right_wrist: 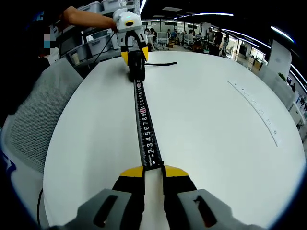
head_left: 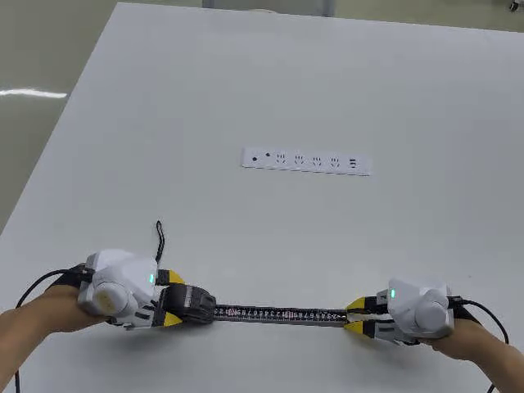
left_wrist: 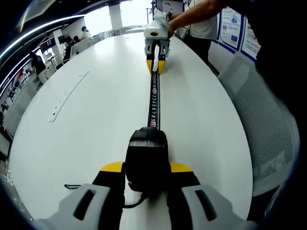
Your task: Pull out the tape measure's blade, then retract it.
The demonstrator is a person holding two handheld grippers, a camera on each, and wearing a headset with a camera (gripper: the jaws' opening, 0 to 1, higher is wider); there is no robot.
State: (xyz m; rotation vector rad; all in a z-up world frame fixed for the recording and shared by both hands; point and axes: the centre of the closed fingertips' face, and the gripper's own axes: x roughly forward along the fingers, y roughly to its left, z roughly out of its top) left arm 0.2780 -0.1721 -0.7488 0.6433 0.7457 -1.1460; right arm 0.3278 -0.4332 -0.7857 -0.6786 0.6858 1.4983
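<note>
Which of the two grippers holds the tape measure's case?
The left gripper: its jaws clamp the black case, while the right gripper pinches the blade at its tip.

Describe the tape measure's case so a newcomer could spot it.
On the white table, a black numbered blade lies stretched along the near edge. The case is the dark rounded block at its left end, clamped in the left gripper's yellow-tipped jaws, unlike the flat white power strip mid-table.

blade (right_wrist: 145, 129) tip hidden by right gripper (right_wrist: 153, 168)
</note>
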